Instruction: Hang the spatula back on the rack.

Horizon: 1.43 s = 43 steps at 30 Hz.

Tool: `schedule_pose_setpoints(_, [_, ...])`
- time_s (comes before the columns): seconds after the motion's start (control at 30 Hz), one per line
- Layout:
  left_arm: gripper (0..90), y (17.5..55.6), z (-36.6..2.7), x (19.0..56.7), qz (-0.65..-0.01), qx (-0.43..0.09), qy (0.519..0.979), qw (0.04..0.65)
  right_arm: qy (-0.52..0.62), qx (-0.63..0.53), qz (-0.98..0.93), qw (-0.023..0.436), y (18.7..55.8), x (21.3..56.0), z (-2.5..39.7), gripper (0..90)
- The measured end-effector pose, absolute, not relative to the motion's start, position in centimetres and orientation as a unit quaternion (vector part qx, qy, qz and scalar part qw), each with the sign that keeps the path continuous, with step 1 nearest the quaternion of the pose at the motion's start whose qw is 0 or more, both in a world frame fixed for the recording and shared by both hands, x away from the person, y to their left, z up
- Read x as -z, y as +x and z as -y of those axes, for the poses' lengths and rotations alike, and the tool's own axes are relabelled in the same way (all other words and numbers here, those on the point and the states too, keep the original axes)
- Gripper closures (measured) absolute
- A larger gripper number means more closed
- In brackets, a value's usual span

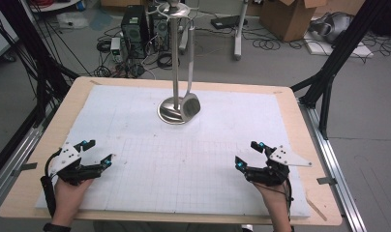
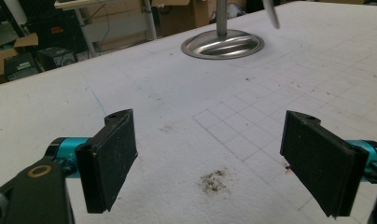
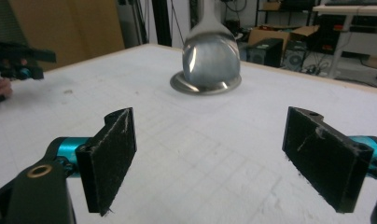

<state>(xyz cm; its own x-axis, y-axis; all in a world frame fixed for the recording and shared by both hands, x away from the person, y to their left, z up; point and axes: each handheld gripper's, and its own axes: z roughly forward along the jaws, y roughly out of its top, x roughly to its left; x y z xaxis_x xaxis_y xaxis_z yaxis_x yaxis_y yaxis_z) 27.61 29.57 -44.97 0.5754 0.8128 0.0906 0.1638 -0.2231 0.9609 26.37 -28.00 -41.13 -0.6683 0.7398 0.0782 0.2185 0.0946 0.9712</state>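
— How many grippers are you holding?

— Two. My left gripper [image 1: 97,151] sits at the lower left of the high view, my right gripper [image 1: 248,153] at the lower right. Both rest low over the white mat [image 1: 135,159], well apart from each other.

— Are they holding anything?

— No. Each has its two jaws spread wide, with bare mat between them in both gripper views.

— What is in front of you?

— One stand [image 1: 174,72], upper middle of the high view: a single upright pole on one round metal base. One ladle [image 1: 190,99] hangs from its top, the bowl down by the base.

— How close are you to it?

— Well apart. In my right gripper view the ladle [image 3: 211,58] shows at top centre, in front of the base, and my left gripper [image 3: 16,63] shows at the far left edge.
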Motion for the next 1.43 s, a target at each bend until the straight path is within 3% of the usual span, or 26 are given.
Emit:
schedule_pose_setpoints(0.3, [18.7, 27.6, -29.6, 45.0, -0.341, -0.312, 0.717, 0.522, 0.370, -0.568, -0.702, 0.220, 25.9, 43.3, 29.4, 16.9])
schedule_pose_setpoints(0.47, [18.7, 27.5, -29.7, 45.0, -0.341, -0.314, 0.715, 0.523, 0.383, -0.569, -0.686, 0.244, 25.5, 44.8, 30.2, 17.7])
schedule_pose_setpoints(1.43, [18.6, 27.5, -29.6, 45.0, -0.336, -0.316, 0.717, 0.522, 0.385, -0.574, -0.684, 0.232, 25.7, 44.9, 30.4, 18.2])
